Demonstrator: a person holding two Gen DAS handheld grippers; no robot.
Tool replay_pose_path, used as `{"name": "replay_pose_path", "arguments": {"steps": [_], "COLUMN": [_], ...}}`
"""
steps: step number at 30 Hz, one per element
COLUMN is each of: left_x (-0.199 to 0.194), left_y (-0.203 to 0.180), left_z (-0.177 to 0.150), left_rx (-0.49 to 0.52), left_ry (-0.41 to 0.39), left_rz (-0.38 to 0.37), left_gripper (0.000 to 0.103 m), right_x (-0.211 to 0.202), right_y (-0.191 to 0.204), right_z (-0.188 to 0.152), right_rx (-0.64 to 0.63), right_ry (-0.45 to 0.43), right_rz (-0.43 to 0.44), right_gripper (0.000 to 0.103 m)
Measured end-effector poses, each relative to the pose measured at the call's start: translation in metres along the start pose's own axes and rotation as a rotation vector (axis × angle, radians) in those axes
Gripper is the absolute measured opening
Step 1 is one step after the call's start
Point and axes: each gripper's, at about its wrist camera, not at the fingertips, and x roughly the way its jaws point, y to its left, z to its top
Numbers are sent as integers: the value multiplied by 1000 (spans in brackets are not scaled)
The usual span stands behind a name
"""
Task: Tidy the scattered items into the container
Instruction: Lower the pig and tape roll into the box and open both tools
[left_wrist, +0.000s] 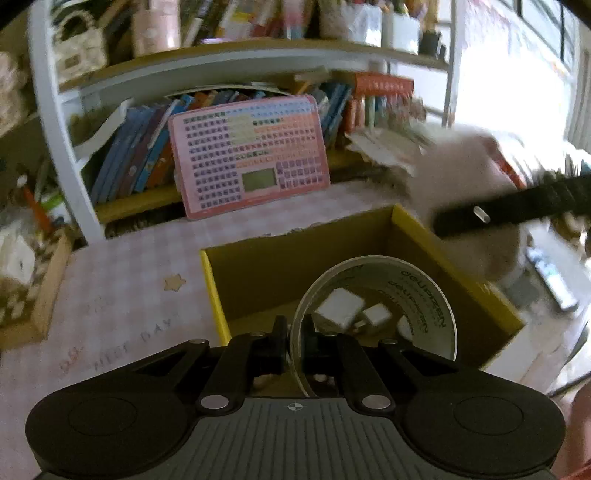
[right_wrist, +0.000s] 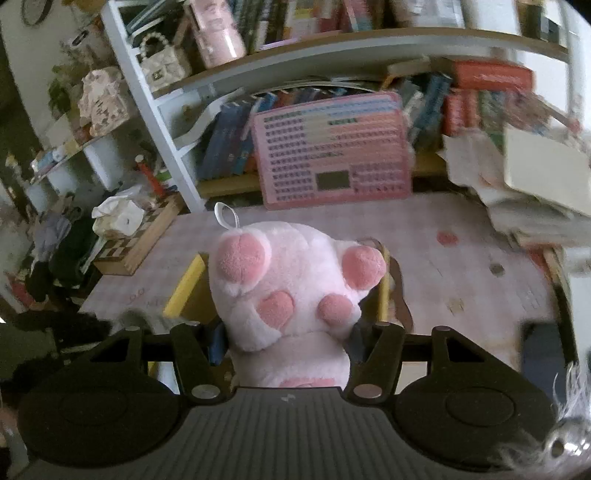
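Both hands are at the delivery step: each one carries an item over the yellow cardboard box (left_wrist: 369, 266) that stands on the counter (left_wrist: 122, 280) with the pink checked cloth.

The left hand-held gripper (left_wrist: 293, 341) has its jaws nearly together and pinches the thin wall of a roll of clear tape (left_wrist: 373, 325). The roll hangs over the open box, and through its ring I can see white chargers (left_wrist: 351, 312) lying on the box floor.

The right hand-held gripper (right_wrist: 288, 339) stands at a middle width and squeezes a pink plush paw (right_wrist: 291, 291) between its pads. The yellow edges of the box show on both sides behind the toy, so the toy seems to be above or just before the box.

In my judgement, the next move calls for lowering each item inside the walls and then opening the jaws. The plush paw is big and soft, so it needs room; the tape roll should probably go to one side, so that the two hands do not collide.
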Motion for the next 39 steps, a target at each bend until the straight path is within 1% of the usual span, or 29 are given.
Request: {"name": "replay_pose_path", "arguments": {"steps": [2,5,10,14,17,22,29,36,37,38,39], "left_x": [11,27,45,57,65,72,74,67,65,63,61], "left_y": [-2,-5,-11,-14,-17,-23,-27,-35,-37,-38,-39], "left_z": [1,1,-6,-11,-15,-18,-21,-22,-22,-22,-22], "left_rx": [34,59,107,135,145,166,174,189,193,198,204], "left_ry": [25,66,130,168,194,211,207,192,182,176,166], "left_rz": [15,17,22,33,26,30,47,54,59,66,79], "left_gripper": [6,6,7,8,8,9,14,25,31,43,47], "right_x": [20,52,99,128,147,173,194,201,199,197,194], "right_y": [1,5,13,22,29,40,55,55,54,53,52], "right_z": [11,19,21,20,21,21,18,12,12,13,14], "right_rx": [-18,-34,-40,-61,-73,-73,-99,-84,-77,-70,-63], "right_ry": [23,81,197,264,308,367,405,427,424,421,415], "right_rz": [13,39,89,107,118,135,135,138,145,153,159], "right_gripper": [58,58,58,58,58,58,60,65,66,66,67]}}
